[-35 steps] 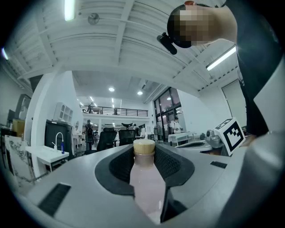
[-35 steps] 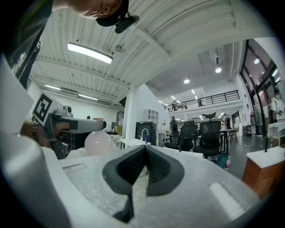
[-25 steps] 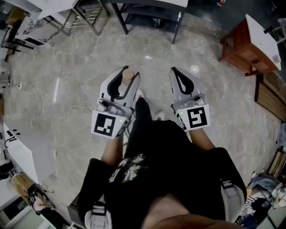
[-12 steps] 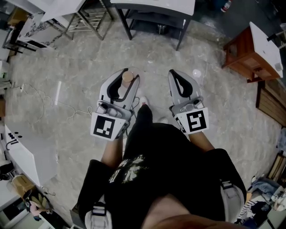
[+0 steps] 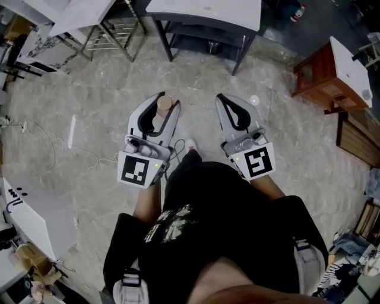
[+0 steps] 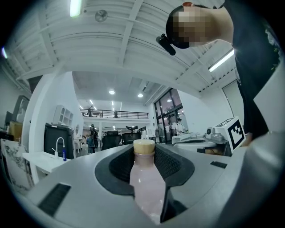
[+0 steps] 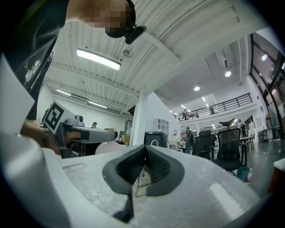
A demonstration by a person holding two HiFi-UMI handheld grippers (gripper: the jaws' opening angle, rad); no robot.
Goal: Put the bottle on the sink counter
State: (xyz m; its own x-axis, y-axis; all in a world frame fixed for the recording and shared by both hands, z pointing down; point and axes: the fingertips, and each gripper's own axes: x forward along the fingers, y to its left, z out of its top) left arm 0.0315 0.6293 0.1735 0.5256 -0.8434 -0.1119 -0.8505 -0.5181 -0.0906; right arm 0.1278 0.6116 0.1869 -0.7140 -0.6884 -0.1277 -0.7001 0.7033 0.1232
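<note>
A bottle (image 5: 160, 116) of pale pink liquid with a tan cap stands between the jaws of my left gripper (image 5: 162, 97), which is shut on its body. In the left gripper view the bottle (image 6: 147, 187) rises upright out of the jaws, cap on top. My right gripper (image 5: 224, 98) is held level beside it, shut, with nothing between its pads (image 7: 153, 167). Both hang at waist height over a marble floor. Far off in the left gripper view stands a white counter (image 6: 40, 162) with a curved faucet (image 6: 58, 144).
A grey table (image 5: 205, 9) on dark legs stands ahead. To the right is a wooden cabinet (image 5: 320, 68) with a white top. White tables (image 5: 29, 205) line the left side, a metal rack (image 5: 113, 24) stands at the upper left, and a cable (image 5: 53, 139) trails on the floor.
The person has walked forward: the grey table and the wooden cabinet have come nearer. Both grippers sit a little higher in the view. The bottle stays in the left jaws.
</note>
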